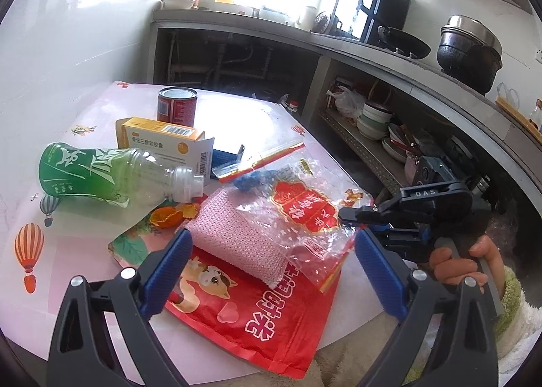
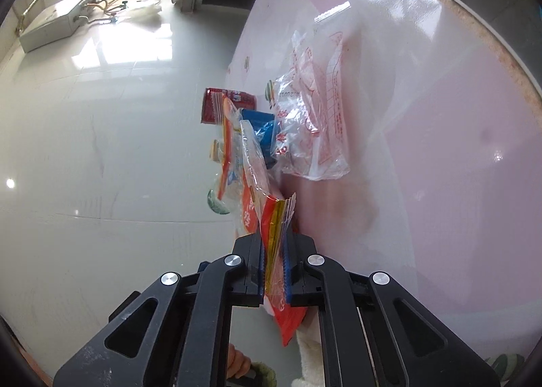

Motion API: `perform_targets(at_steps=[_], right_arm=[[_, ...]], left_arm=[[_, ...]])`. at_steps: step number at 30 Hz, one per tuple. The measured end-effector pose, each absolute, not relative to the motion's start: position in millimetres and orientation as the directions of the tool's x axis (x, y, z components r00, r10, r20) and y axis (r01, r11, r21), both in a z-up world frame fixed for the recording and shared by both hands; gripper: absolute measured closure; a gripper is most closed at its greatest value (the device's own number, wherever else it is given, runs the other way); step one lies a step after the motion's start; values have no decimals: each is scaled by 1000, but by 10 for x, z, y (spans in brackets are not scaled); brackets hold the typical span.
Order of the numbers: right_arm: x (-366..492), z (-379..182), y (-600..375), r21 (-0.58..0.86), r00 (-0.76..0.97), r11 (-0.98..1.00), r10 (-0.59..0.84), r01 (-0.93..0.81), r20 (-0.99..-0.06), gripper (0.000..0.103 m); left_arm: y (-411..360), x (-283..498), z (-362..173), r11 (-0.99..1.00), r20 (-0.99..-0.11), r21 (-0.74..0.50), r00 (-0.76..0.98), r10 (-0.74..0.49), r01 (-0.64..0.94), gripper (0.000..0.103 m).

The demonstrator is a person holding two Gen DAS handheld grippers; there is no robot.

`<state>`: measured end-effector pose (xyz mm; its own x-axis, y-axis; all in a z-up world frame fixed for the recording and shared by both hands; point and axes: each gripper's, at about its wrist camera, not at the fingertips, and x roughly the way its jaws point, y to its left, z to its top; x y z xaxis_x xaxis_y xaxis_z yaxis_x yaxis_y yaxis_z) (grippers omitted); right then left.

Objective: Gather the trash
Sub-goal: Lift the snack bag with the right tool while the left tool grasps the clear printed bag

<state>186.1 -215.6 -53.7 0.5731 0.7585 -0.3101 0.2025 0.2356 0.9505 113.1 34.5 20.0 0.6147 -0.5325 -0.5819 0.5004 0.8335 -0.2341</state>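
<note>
Collection looks barely begun: the right claw [image 2: 274, 272] is pinching the clear red-printed wrapper [image 1: 305, 214] at the desk's [image 1: 237, 116] four-o'clock edge, the left claw [image 1: 271, 272] hangs spread, while the bottle [image 1: 101, 173], can [image 1: 176, 106], box [image 1: 159, 143] and red bag [image 1: 257, 312] lie uncollected.

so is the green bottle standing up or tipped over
Tipped over: the green bottle lies on its side on the table, white cap pointing toward the pink cloth.

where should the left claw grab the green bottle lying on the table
Take the green bottle across its narrow neck, just behind the white cap. It lies on its side with the cap towards the open left claw, so come from the cap end. The wider body looks harder to span.
</note>
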Motion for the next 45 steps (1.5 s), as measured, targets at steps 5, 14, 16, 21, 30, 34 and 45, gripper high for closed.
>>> perform_targets(at_steps=[5, 14, 16, 21, 30, 34, 45], right_arm=[[1744, -443, -2217, 970, 570, 198, 785, 140, -242, 98], [1160, -144, -2769, 979, 685, 196, 707, 50, -176, 99], [934, -114, -3023, 980, 736, 193, 657, 45, -163, 99], [569, -102, -3438, 981, 831, 186, 536, 59, -152, 99], [411, -342, -3632, 988, 879, 134, 459, 72, -127, 99], [309, -402, -3731, 990, 885, 116, 450, 76, -120, 99], [230, -480, -3793, 991, 896, 88, 426, 100, -128, 99]], left_arm=[[572, 1133, 357, 844, -538, -280, 654, -532, 457, 9], [496, 1272, 599, 814, -497, -329, 646, -580, 479, 9], [261, 1306, 633, 795, -504, -305, 620, -601, 524, 9], [-550, 1426, 515, 749, -609, -184, 524, -596, 637, 9], [-1576, 1753, -42, 714, -773, 5, 457, -441, 700, 21], [-1809, 1864, -288, 711, -827, 100, 455, -330, 696, 34], [-1882, 1984, -506, 705, -851, 178, 468, -240, 686, 73]])
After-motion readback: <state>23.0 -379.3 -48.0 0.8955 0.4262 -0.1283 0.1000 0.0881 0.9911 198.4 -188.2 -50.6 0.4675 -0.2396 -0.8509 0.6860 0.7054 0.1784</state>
